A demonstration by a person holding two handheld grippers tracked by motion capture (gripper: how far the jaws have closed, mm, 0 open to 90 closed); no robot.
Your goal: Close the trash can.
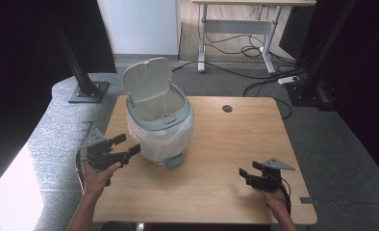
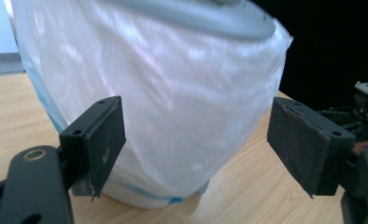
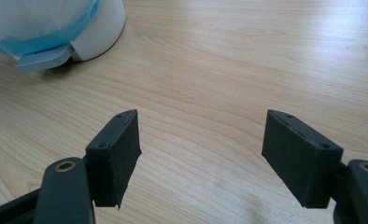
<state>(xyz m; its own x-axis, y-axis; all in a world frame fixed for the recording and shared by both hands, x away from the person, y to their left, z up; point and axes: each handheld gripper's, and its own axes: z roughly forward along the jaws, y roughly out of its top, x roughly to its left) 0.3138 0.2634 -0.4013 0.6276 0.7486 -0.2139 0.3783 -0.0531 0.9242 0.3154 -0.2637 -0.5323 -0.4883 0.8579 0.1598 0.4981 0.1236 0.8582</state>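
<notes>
A small white pedal bin (image 1: 159,126) stands on the wooden table (image 1: 226,144) with its lid (image 1: 146,79) tipped up and back. A clear plastic liner (image 2: 173,102) hangs over its outside, below the grey rim. My left gripper (image 1: 128,144) hovers just left of the bin, raised off the table, pointing at the bag; its jaws are open and empty, with pads (image 2: 105,140) wide apart. My right gripper (image 1: 249,172) rests low near the table's front right, open, nothing between its pads (image 3: 121,154). The bin's foot pedal (image 3: 42,58) faces it.
A round cable hole (image 1: 227,109) lies in the table's far right part. Black stand posts (image 1: 84,82) and a desk with floor cables (image 1: 255,48) sit beyond the table. The other gripper (image 2: 366,107) is visible past the bin in the left gripper view.
</notes>
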